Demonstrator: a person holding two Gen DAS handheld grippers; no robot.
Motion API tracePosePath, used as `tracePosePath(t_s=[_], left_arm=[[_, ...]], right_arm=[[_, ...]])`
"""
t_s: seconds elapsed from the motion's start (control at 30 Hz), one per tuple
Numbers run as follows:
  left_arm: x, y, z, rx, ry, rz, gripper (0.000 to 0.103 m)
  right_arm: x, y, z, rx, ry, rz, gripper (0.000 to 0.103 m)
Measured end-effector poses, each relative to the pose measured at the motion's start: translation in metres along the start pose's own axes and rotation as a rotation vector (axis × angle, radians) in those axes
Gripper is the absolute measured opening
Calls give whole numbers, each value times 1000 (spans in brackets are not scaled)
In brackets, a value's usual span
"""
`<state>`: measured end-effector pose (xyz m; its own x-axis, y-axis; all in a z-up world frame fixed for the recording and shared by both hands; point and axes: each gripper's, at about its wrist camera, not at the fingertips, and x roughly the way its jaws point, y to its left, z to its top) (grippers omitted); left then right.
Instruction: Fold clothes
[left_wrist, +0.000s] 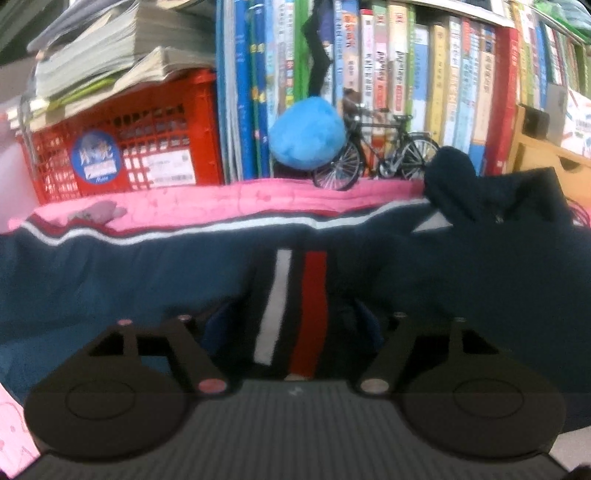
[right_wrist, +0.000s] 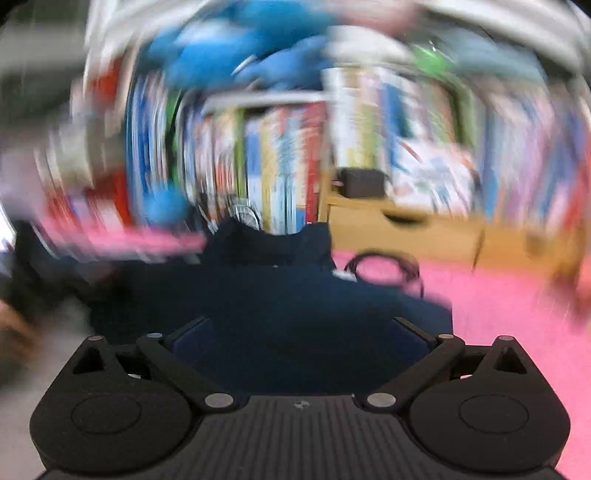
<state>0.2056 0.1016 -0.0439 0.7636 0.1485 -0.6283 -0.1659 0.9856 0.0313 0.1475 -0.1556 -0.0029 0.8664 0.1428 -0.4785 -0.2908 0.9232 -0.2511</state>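
Left wrist view: our left gripper pinches the soft navy knit garment with white and red stripes dead ahead. Our right gripper looks spread over navy cloth, though blur hides any grip. We judge it limp and light; hold hems.

My right gripper hung low over the navy garment, its two black linkages spread wide with dark cloth filling the space between them; I could not tell whether the fingers touched it. The garment lay on a pink mat. A dark cable loop sat just beside the cloth. Beyond, everything was smeared: blurred book spines and a wooden box.
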Motion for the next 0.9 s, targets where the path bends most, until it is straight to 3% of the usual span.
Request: tracePosePath(t_s=[0.1, 0.17, 0.4, 0.67, 0.7, 0.9], left_arm=[[0, 1, 0, -10, 4, -3, 76], [1, 1, 0, -9, 5, -2, 77], [4, -1, 1, 13, 23, -59, 93], [4, -3, 1, 20, 26, -63, 94], [4, -3, 1, 20, 26, -63, 94], [4, -1, 2, 24, 28, -63, 95]], right_arm=[[26, 67, -14, -439, -51, -191, 99], [30, 71, -25, -537, -55, -210, 96], [27, -11, -32, -431, 107, -317, 97], [20, -105, -36, -286, 273, -454, 99], [23, -106, -30, -238, 270, -428, 100], [60, -42, 30, 221, 120, 11, 101]])
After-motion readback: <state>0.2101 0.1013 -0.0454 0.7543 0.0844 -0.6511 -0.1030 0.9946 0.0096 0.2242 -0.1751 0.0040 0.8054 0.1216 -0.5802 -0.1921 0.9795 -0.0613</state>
